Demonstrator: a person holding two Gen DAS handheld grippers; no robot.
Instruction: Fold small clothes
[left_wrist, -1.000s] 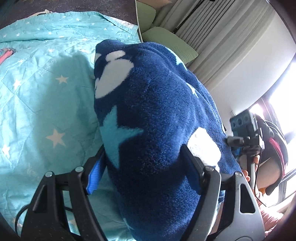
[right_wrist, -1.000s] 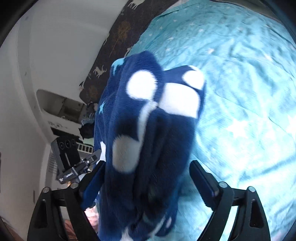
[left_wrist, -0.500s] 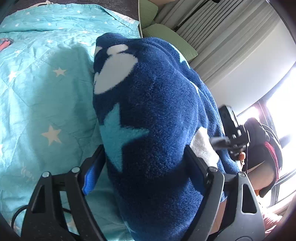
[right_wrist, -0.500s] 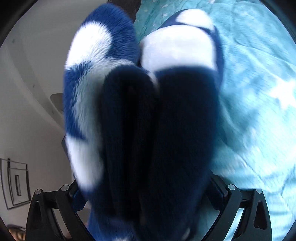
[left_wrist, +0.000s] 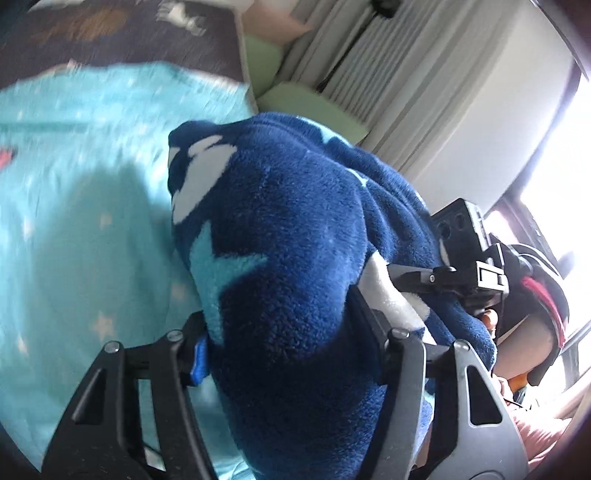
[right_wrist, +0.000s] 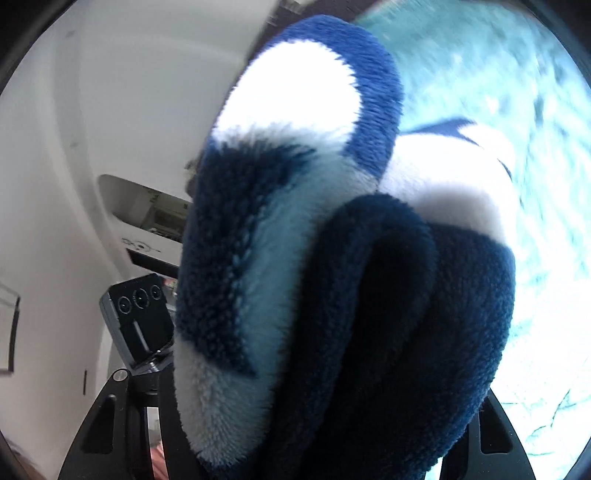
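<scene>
The left gripper (left_wrist: 280, 332) has a thick bundle of navy fleece garment (left_wrist: 295, 240) wedged between its two black fingers, and its jaws are closing on it; the blue pad on one side and the dark pad on the other both press into the pile. The right gripper (right_wrist: 314, 435) is almost buried: its jaws are closing too, with folded layers of the same fleece filling the whole gap, though its pads are hidden by the cloth, so I take the grip from how the fabric bunches up out of it.

The garment is plush and deep blue, patterned with white blobs and pale blue star shapes. From the left side it humps up in a rounded mass above the bed; from the right it stands in two or three doubled-over rolls, one showing a big white patch and a pale blue band. It is held up between both grippers, above the turquoise star-print quilt (left_wrist: 74, 221), which is blurred.

Beyond it sit a green cushion (left_wrist: 314, 103), pale curtains (left_wrist: 369, 55) and a bright window. A phone with three lenses (right_wrist: 142, 317) is clamped on the left gripper's mount. I see no containers, and no writing I can read
</scene>
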